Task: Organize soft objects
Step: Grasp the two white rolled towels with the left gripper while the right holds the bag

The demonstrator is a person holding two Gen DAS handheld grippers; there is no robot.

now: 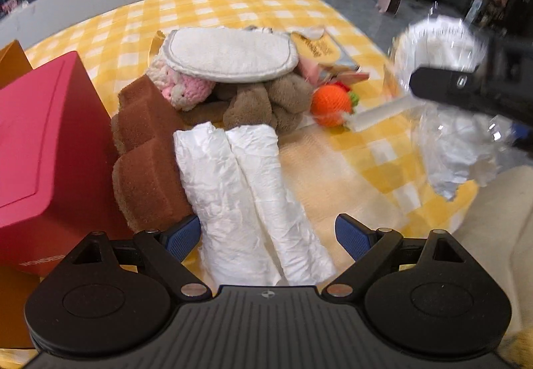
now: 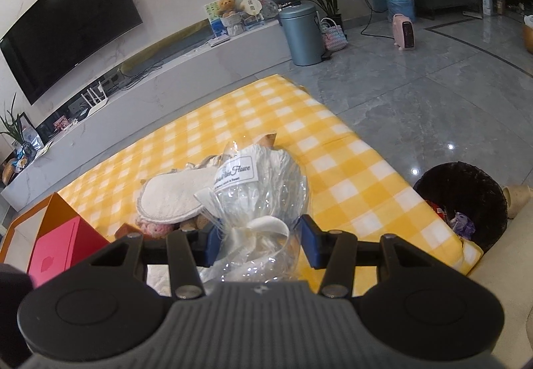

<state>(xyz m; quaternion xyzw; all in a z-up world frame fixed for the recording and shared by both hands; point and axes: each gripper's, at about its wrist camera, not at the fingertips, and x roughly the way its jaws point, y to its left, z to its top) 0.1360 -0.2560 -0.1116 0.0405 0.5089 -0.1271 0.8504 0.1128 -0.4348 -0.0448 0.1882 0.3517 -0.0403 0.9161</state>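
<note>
Two white crinkled rolls [image 1: 246,195] lie side by side on the yellow checked cloth [image 1: 366,152]. My left gripper [image 1: 268,237] is open and straddles their near ends; its pads do not press on them. Behind the rolls a pile holds two brown sponges [image 1: 146,152], a pink crochet toy [image 1: 186,89], a white oval pad [image 1: 230,56], a brown plush [image 1: 260,102] and an orange crochet fruit [image 1: 331,104]. My right gripper [image 2: 261,245] is shut on a clear-wrapped white bundle [image 2: 263,202] with a ribbon and holds it above the cloth. In the left wrist view the right gripper [image 1: 466,102] is at the right.
A red box [image 1: 43,152] stands at the left against the sponges, with an orange box [image 2: 53,212] behind it. A flat packet [image 1: 319,49] lies behind the pile. A black wastebasket [image 2: 463,202] stands on the floor past the cloth's right edge.
</note>
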